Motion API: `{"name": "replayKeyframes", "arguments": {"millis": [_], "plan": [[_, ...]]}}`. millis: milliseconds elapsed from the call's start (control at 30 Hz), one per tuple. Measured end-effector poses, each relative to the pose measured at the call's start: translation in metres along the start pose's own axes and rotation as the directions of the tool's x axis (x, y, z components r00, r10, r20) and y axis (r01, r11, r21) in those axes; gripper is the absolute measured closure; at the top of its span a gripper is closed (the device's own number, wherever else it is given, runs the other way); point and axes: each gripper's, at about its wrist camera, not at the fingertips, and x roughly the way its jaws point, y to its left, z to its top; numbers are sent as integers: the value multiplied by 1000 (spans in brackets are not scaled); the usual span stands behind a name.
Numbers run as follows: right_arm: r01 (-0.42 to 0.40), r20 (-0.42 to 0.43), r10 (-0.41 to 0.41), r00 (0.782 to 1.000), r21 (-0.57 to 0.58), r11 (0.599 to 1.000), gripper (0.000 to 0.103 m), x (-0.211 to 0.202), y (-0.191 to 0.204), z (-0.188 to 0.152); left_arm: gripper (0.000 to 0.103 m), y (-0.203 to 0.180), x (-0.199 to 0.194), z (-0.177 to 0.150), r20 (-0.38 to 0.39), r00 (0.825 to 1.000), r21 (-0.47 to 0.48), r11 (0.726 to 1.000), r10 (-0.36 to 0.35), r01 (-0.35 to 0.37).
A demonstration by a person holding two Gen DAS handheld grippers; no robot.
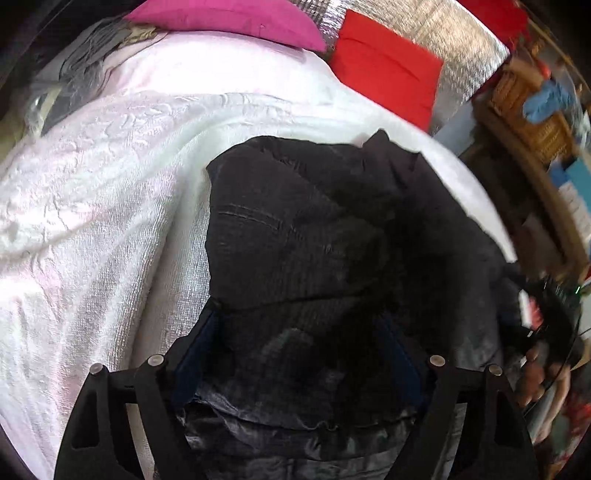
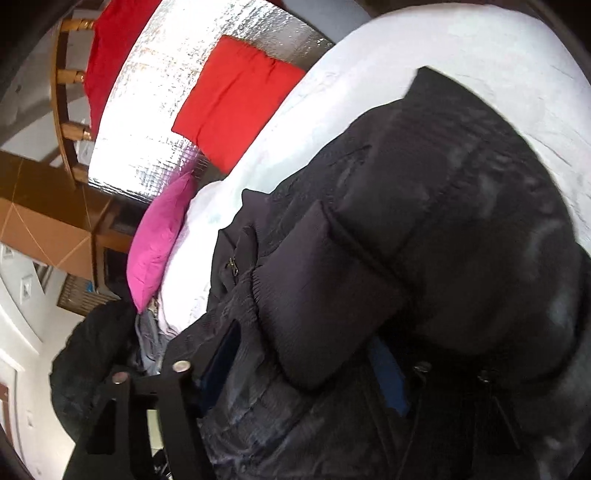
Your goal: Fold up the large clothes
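Observation:
A large black padded jacket [image 1: 314, 236] lies bunched on a white towel-covered bed [image 1: 92, 206]. My left gripper [image 1: 299, 354] is shut on the jacket's ribbed hem, and fabric bulges up between its blue pads [image 1: 192, 354]. In the right wrist view the same jacket [image 2: 443, 229] fills the frame, with a ribbed cuff [image 2: 317, 295] and a zipper [image 2: 232, 264] showing. My right gripper [image 2: 306, 365] is shut on the jacket, with cloth bunched between its blue pads [image 2: 388, 373]. Both sets of fingertips are buried in fabric.
A pink cushion [image 1: 229, 18] and a red cushion [image 1: 384, 66] lie on a silver quilted sheet [image 1: 461, 44] at the bed's far end. Grey clothes [image 1: 81, 62] lie at the far left. A wicker basket [image 1: 528, 107] and wooden furniture stand to the right. The other hand [image 1: 535, 373] shows at the right edge.

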Motion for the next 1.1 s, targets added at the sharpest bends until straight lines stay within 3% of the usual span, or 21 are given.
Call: {"name": "replayKeyframes", "arguments": {"millis": [67, 100, 167, 300, 467, 633, 800, 900, 1000, 1100], "plan": [[-2, 12, 2, 1000, 0, 1000, 47, 8, -1, 3, 18, -3, 1, -3, -4, 1000, 27, 999, 28, -28], [-1, 19, 1, 1000, -3, 1000, 61, 10, -1, 5, 18, -3, 3, -4, -8, 999, 34, 999, 38, -37], [23, 29, -22, 999, -20, 1000, 80, 15, -4, 8, 18, -1, 7, -3, -15, 999, 30, 998, 50, -49], [23, 69, -22, 997, -15, 1000, 87, 1, -4, 7, 18, -1, 11, -1, -16, 997, 8, 997, 74, -74], [37, 188, -14, 982, -120, 992, 89, -42, 21, 1, 18, -7, 10, 2, 5, 994, -2, 994, 109, -109], [41, 200, -13, 980, -137, 990, 89, -73, 19, -8, 18, -5, 2, -3, 14, 992, -19, 992, 122, -122], [62, 153, -49, 987, -85, 994, 89, -88, -7, -7, 17, -5, 13, -2, 2, 989, -11, 989, 151, -151], [50, 75, -48, 996, -36, 998, 87, -81, -25, -3, 14, -5, 18, -3, -6, 987, -3, 987, 160, -160], [8, 3, -8, 1000, 47, 999, 85, -71, -42, 2, 8, -4, 20, -3, -16, 988, -8, 988, 152, -153], [-44, -16, 46, 999, 115, 992, 83, -66, -53, 5, 4, -7, 22, -5, -18, 988, -7, 988, 153, -153]]}}
